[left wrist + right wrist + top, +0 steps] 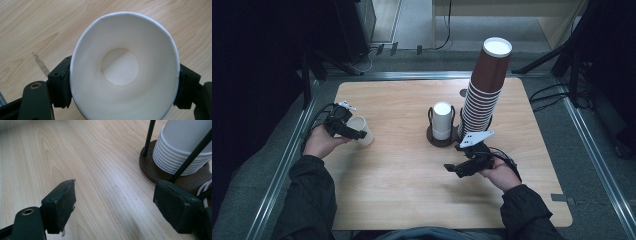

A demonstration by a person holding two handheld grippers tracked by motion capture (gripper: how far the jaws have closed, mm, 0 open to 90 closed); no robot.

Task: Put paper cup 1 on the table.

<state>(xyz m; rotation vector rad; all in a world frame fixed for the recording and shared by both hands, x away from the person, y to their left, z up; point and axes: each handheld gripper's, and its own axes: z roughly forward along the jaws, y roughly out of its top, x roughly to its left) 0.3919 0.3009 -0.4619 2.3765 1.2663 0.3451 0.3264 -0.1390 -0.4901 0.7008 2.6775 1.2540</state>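
A white paper cup (362, 131) is on its side at the table's left, its open mouth (125, 67) facing the left gripper's camera. My left gripper (354, 133) has a jaw against each side of the cup's rim and is shut on it. My right gripper (453, 169) is low over the table in front of the cup holder, jaws open with only bare wood between them (117, 202). A stack of white cups (442, 120) (182, 150) stands upside down in a dark round holder (435, 142) with thin black rods.
A tall stack of brown cups (484, 90) leans up from the right half of the holder, just behind my right gripper. The wooden table (402, 195) has metal rails along its left and right sides. Cables lie on the floor beyond.
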